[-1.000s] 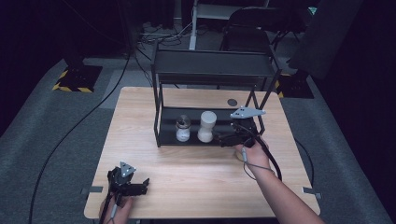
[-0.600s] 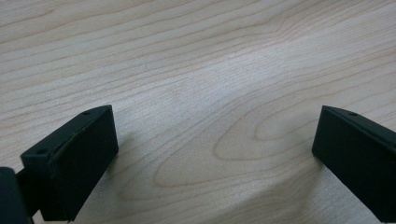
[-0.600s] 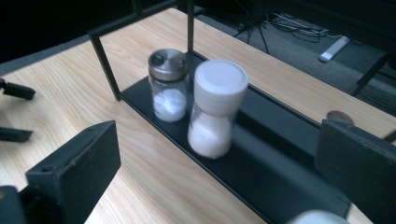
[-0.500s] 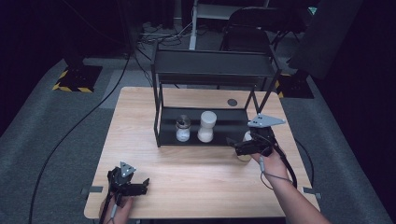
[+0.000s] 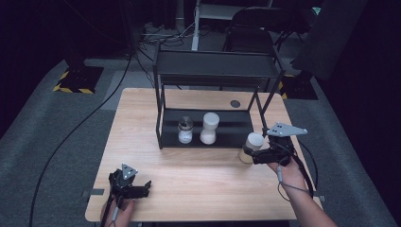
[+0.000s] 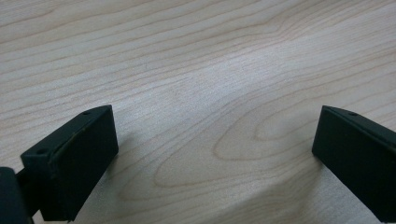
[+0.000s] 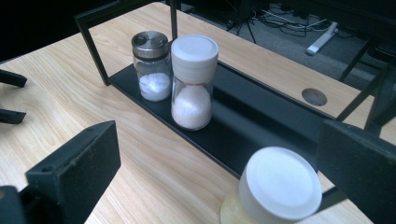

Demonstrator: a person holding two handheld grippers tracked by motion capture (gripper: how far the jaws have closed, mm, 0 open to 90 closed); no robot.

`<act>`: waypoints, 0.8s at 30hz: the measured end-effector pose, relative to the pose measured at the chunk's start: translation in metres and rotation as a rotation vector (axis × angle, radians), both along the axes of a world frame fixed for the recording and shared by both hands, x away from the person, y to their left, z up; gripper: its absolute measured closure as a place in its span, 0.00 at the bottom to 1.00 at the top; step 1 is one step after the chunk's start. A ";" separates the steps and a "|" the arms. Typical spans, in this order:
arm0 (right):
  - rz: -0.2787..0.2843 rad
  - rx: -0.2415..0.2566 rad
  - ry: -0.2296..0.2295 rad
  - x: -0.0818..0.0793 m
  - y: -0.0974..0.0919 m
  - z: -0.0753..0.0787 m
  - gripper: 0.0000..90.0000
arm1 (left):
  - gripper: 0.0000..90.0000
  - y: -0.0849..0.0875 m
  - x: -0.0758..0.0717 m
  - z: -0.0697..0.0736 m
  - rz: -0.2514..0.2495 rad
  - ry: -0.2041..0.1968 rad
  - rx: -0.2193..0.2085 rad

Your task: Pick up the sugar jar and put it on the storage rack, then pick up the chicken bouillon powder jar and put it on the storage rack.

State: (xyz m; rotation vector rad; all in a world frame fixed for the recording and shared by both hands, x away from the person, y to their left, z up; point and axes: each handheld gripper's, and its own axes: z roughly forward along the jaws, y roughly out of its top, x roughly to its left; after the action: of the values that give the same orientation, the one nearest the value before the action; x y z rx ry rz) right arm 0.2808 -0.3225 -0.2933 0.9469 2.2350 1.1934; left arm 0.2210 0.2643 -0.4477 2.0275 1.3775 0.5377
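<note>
Standing on the table (image 5: 189, 161) just in front of the right end of the black rack (image 5: 215, 71), the white-capped jar (image 5: 250, 147) is the thing in hand now. The right gripper (image 5: 257, 156) is beside it, and in the right gripper view the jar's white cap (image 7: 280, 183) sits low between the two black jaws, which stand wide apart. The right jaw seems very near the cap, but the left one is well away, so I judge the jar is not clamped (whether one jaw touches it, I cannot tell).

On the lower shelf (image 7: 261, 126) of the rack two things stand side by side, almost touching: a small shaker with a metal top (image 7: 151, 65) and a taller white-capped grinder (image 7: 192, 81). To their right the shelf is bare.

The left gripper (image 5: 142, 188) rests at the near left corner of the table, far from the rack. Its jaws are spread wide with nothing between them, only wood grain showing.

As a judgement, the work looks partly done: two containers are on the shelf, and the third one is off it. What is left is probably to settle this jar and take the right gripper away.
</note>
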 end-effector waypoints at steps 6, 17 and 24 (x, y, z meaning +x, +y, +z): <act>-0.003 0.008 0.002 -0.007 -0.007 -0.004 0.00 | 0.00 0.000 0.000 0.000 0.000 0.000 0.000; -0.045 0.019 0.030 -0.011 -0.019 -0.023 0.00 | 0.00 0.000 0.000 0.000 -0.001 0.000 0.000; -0.066 0.019 0.047 -0.009 -0.024 -0.039 0.00 | 0.00 0.000 0.000 0.000 0.000 0.000 0.000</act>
State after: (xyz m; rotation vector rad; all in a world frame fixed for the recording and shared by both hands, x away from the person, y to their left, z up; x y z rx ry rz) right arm 0.2720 -0.3468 -0.3322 1.0586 2.2141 1.1771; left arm 0.2210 0.2643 -0.4478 2.0273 1.3773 0.5380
